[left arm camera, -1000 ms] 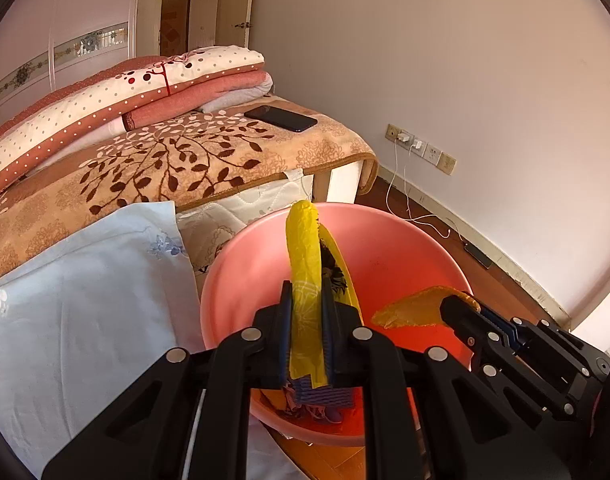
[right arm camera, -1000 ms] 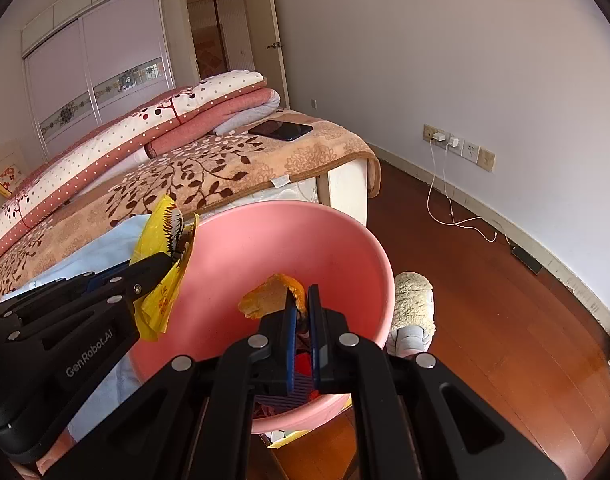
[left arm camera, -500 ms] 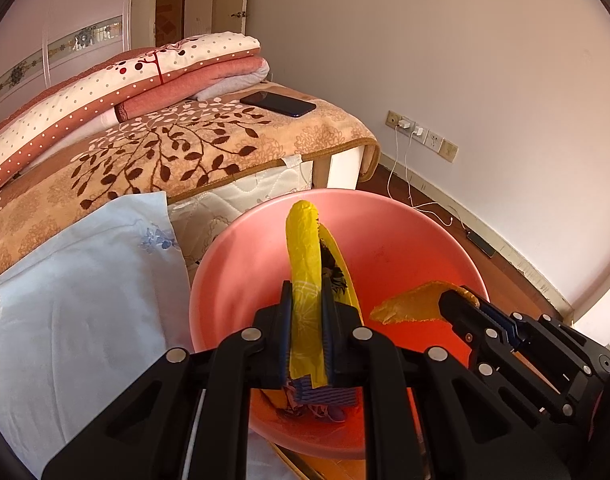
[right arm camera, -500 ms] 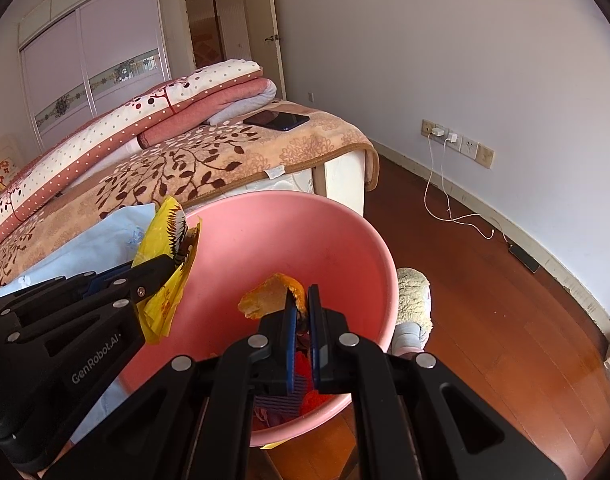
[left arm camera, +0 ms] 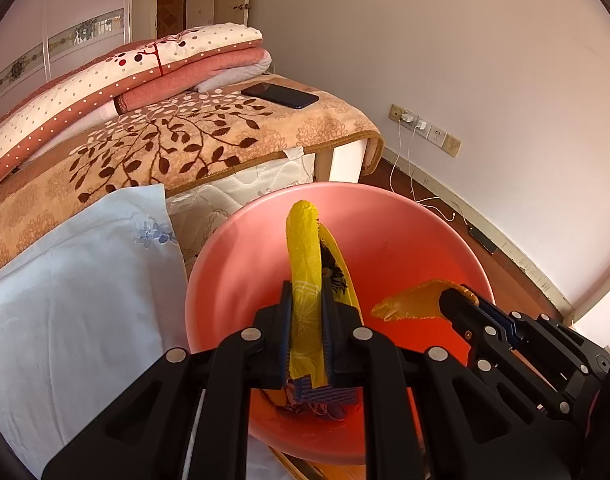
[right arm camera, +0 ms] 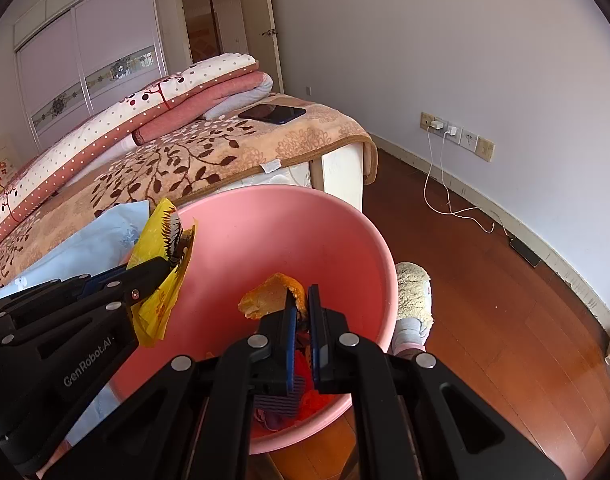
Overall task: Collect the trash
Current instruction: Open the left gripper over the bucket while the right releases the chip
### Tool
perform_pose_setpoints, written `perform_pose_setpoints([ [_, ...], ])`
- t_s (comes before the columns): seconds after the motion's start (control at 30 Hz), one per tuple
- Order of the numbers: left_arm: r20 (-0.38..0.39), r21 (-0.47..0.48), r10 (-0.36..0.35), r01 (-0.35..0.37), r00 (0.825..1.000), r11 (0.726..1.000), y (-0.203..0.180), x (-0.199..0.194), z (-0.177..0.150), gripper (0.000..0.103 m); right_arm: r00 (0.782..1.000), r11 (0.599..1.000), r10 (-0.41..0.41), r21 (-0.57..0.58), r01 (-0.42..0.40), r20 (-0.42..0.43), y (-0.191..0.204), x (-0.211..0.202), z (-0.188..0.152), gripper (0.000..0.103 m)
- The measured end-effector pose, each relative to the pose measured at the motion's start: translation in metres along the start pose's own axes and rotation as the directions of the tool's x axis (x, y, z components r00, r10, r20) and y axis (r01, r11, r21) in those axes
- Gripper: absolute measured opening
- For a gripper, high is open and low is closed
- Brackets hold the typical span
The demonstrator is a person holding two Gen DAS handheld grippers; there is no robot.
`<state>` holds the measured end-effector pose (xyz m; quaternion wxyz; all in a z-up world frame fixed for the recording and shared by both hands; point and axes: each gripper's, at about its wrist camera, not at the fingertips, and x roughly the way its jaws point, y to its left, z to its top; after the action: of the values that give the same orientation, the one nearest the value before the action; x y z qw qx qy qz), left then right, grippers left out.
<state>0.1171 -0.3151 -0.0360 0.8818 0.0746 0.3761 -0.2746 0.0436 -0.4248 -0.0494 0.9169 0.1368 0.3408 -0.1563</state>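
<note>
A pink basin [left arm camera: 405, 240] [right arm camera: 337, 240] sits below both grippers beside the bed. My left gripper [left arm camera: 307, 308] is shut on a yellow wrapper [left arm camera: 305, 256], held over the basin; the wrapper also shows in the right wrist view [right arm camera: 161, 264]. My right gripper [right arm camera: 301, 304] is shut on an orange peel [right arm camera: 271, 294], held over the basin's inside; the peel also shows in the left wrist view [left arm camera: 409, 302]. Striped and red scraps [right arm camera: 281, 400] lie at the basin's bottom.
A bed [left arm camera: 185, 140] with a leaf-patterned blanket, folded quilts and a black phone [left arm camera: 281, 95] stands behind the basin. A pale blue cloth [left arm camera: 73, 288] lies left. A fluffy slipper [right arm camera: 413, 296], wooden floor, wall sockets and cables [right arm camera: 449, 184] are right.
Both grippers have come slightly lower and closer over the basin, still holding the wrapper and the peel. The basin looks larger in both views.
</note>
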Motion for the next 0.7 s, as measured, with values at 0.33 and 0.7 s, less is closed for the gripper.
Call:
perform_pose_setpoints([
  [0.33,-0.005,-0.006,-0.012,0.012,1.0,1.0,-0.0007,-0.0004,0.0007,0.034,1.0,1.0,-0.001,-0.006,0.001,-0.003,0.0005,0.0013,-0.0002,0.005],
  [0.7,-0.002,-0.007,-0.011,0.011,1.0,1.0,-0.0003,-0.0026,0.0013,0.04,1.0,1.0,-0.001,-0.001,0.001,-0.01,-0.0008,0.0005,-0.0037,0.016],
])
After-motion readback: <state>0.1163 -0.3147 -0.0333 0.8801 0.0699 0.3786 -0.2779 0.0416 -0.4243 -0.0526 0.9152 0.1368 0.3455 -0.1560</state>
